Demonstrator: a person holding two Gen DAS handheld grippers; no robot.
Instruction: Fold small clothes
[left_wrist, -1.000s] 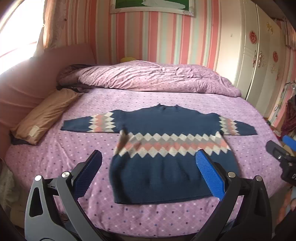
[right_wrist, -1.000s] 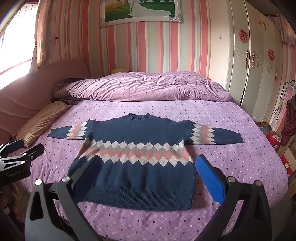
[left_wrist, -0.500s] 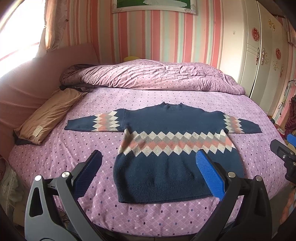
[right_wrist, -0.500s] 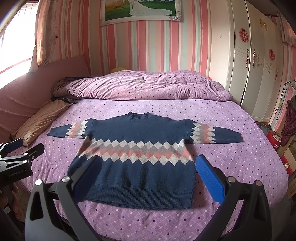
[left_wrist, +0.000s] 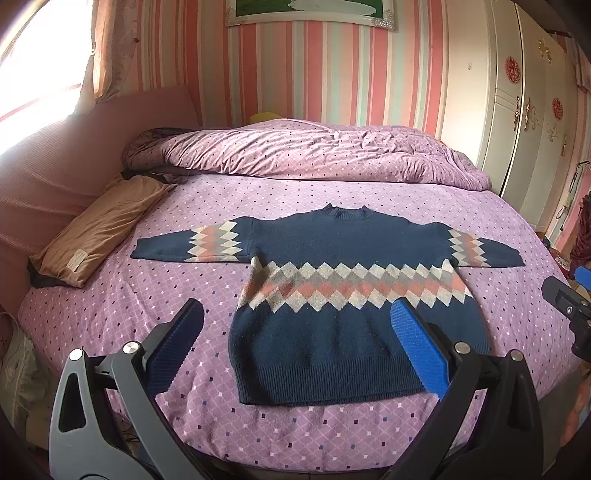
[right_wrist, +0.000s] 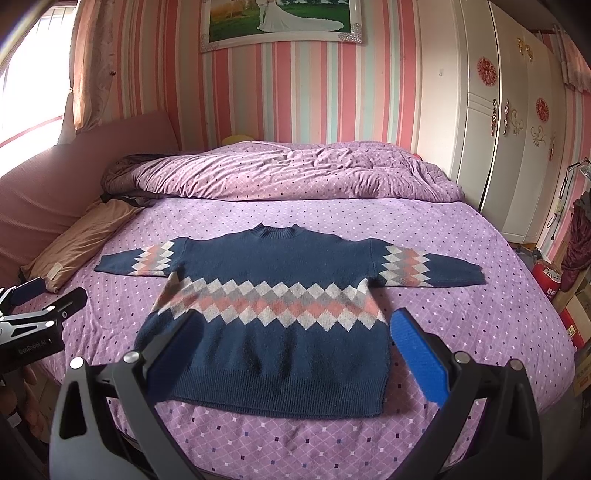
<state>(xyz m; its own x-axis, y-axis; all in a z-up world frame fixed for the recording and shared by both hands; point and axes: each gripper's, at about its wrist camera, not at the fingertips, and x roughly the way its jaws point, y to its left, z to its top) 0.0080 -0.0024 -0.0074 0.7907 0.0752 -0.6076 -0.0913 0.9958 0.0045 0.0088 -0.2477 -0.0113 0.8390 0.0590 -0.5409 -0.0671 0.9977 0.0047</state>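
— lying flat on the purple bedspread (left_wrist: 155, 295), face up, a navy knit sweater (left_wrist: 343, 321) with a diamond band waits with both sleeves spread wide. which step is this?

— the very start, by the look of it: nothing is folded yet. the left gripper (left_wrist: 295, 332) hangs above the near edge of the bed, jaws wide apart and empty; the right gripper (right_wrist: 295, 339) hangs likewise over the hem, jaws parted, gripping nothing.

— and the next move?

— likely a sleeve. the left sleeve (left_wrist: 188, 247) lies toward the tan pillow (left_wrist: 96, 229), the right sleeve (right_wrist: 432, 267) toward the white wardrobe (right_wrist: 517, 147). each gripper would need to drop to a cuff, pinch only the knit and not the sheet beneath, then carry it across the chest.

— anything in the way?

— the rumpled quilt (right_wrist: 288, 173) sits well behind the collar, apart from the sweater.
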